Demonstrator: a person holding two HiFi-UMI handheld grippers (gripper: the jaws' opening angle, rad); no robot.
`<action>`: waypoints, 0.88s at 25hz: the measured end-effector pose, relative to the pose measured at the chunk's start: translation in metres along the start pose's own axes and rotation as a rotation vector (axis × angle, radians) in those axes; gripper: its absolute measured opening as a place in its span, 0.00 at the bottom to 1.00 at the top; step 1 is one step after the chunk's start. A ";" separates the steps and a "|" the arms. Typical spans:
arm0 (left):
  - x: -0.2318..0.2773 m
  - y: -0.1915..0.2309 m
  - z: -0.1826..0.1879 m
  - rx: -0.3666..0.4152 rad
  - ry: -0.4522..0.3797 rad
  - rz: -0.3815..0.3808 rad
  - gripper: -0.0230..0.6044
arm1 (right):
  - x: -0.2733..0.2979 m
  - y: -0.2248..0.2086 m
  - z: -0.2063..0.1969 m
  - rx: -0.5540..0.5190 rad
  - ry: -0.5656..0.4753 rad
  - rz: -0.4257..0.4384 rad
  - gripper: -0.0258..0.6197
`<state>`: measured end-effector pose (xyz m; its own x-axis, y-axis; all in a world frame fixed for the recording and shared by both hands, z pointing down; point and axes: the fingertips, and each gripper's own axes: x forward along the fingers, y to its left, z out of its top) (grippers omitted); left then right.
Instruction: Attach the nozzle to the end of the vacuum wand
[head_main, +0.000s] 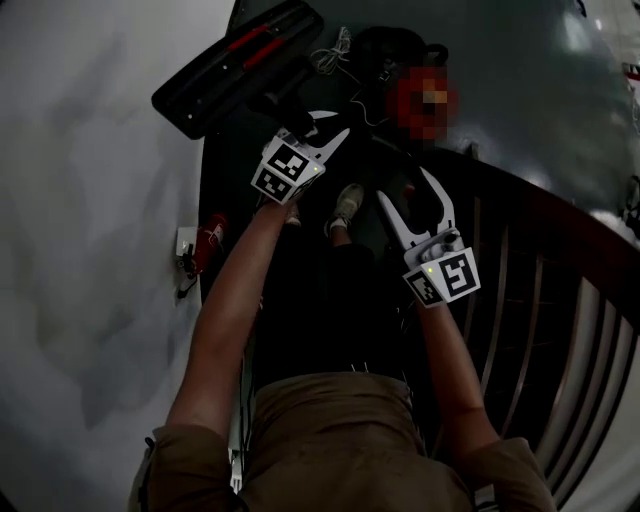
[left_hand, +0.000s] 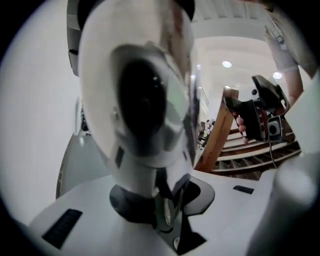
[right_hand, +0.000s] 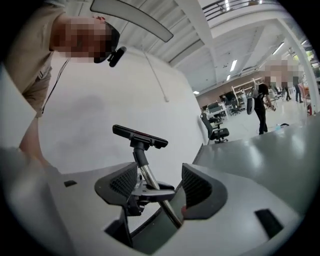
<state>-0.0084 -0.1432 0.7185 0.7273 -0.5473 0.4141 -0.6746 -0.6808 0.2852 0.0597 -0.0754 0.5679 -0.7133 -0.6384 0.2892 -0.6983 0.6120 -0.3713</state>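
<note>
the right hand-held gripper (head_main: 408, 190) has its jaws spread wide; the shiny wand (right_hand: 149, 178) runs up between the pads, which do not press on it. the black nozzle (right_hand: 140, 136) sits on the wand's far end, in front of a pale wall (right_hand: 100, 100). the left hand-held gripper (head_main: 335, 138) is closed tight, nothing seen in it, near the nozzle

left fingers (left_hand: 164, 212) blurred, wand (right_hand: 150, 178) partly hidden
</note>
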 end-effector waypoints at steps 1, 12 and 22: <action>-0.013 0.018 -0.014 -0.060 -0.018 0.027 0.19 | 0.009 0.006 -0.015 0.007 0.039 0.013 0.46; -0.131 0.153 -0.188 -0.640 -0.154 0.340 0.19 | 0.045 0.040 -0.112 0.043 0.252 0.016 0.46; -0.155 0.194 -0.234 -0.833 -0.282 0.379 0.25 | 0.058 0.036 -0.143 0.048 0.307 -0.035 0.46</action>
<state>-0.2816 -0.0760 0.9118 0.3723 -0.8313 0.4126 -0.6648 0.0713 0.7436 -0.0152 -0.0233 0.6978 -0.6787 -0.4831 0.5532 -0.7244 0.5645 -0.3958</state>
